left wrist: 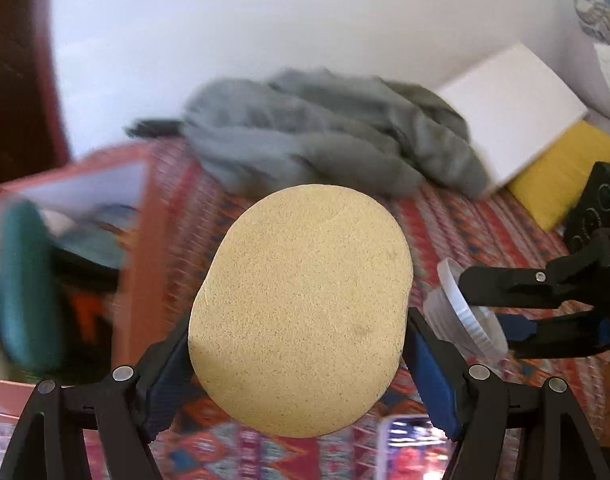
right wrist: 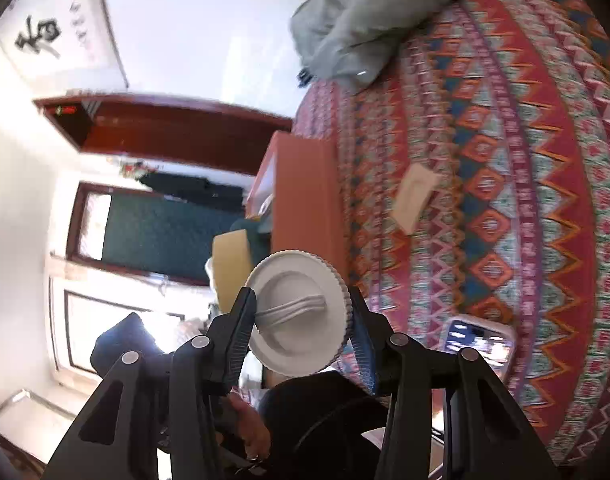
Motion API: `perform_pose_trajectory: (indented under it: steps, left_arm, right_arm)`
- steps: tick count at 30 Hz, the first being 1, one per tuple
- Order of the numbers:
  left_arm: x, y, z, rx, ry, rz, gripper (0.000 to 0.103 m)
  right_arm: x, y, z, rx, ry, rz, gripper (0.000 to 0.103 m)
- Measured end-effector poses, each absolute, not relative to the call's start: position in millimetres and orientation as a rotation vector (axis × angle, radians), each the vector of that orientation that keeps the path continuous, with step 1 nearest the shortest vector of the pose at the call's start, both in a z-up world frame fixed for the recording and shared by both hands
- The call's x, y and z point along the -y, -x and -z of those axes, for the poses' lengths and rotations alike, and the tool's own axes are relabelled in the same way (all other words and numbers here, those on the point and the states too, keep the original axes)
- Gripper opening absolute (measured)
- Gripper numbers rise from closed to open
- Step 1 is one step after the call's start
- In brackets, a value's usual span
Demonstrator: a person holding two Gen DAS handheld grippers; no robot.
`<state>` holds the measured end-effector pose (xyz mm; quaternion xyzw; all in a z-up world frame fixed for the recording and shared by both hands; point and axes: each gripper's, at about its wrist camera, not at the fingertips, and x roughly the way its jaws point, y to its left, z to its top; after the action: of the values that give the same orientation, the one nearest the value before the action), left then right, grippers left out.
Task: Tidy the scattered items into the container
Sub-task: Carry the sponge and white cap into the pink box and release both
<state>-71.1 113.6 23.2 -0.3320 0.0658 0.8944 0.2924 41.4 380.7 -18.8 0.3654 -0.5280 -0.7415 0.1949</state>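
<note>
My left gripper (left wrist: 299,344) is shut on a thick oval yellow sponge (left wrist: 301,304), held above the patterned bedspread (left wrist: 457,220). To its left stands the orange box (left wrist: 141,240), open at the top, with a green item (left wrist: 21,288) and other things inside. My right gripper (right wrist: 303,320) is shut on a clear jar with a white ribbed lid (right wrist: 299,312); the jar and gripper also show at the right in the left wrist view, jar (left wrist: 465,312). The orange box (right wrist: 305,192) lies just beyond the jar. The yellow sponge (right wrist: 233,268) shows at its edge.
A grey garment (left wrist: 325,132) lies bunched at the far side of the bed. A white box (left wrist: 517,108) and a yellow pad (left wrist: 565,172) sit at the right. A phone (right wrist: 477,344) and a small beige card (right wrist: 415,196) lie on the bedspread. A hand (right wrist: 253,428) shows below.
</note>
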Motion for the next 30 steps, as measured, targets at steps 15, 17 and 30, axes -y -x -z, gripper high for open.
perform_pose_trajectory:
  steps: [15, 17, 30]
  left_arm:
    - [40, 180, -48, -0.037, 0.968, -2.706, 0.080]
    - [54, 197, -45, -0.023, 1.001, -2.727, 0.080]
    - [64, 231, -15, 0.023, 1.100, -2.724, 0.097]
  right_arm:
    - [-223, 103, -44, 0.977, -1.073, 2.261, 0.048]
    - [-196, 121, -50, 0.862, -1.080, 2.308, 0.048]
    - [-92, 184, -21, 0.263, -1.207, 2.487, 0.074]
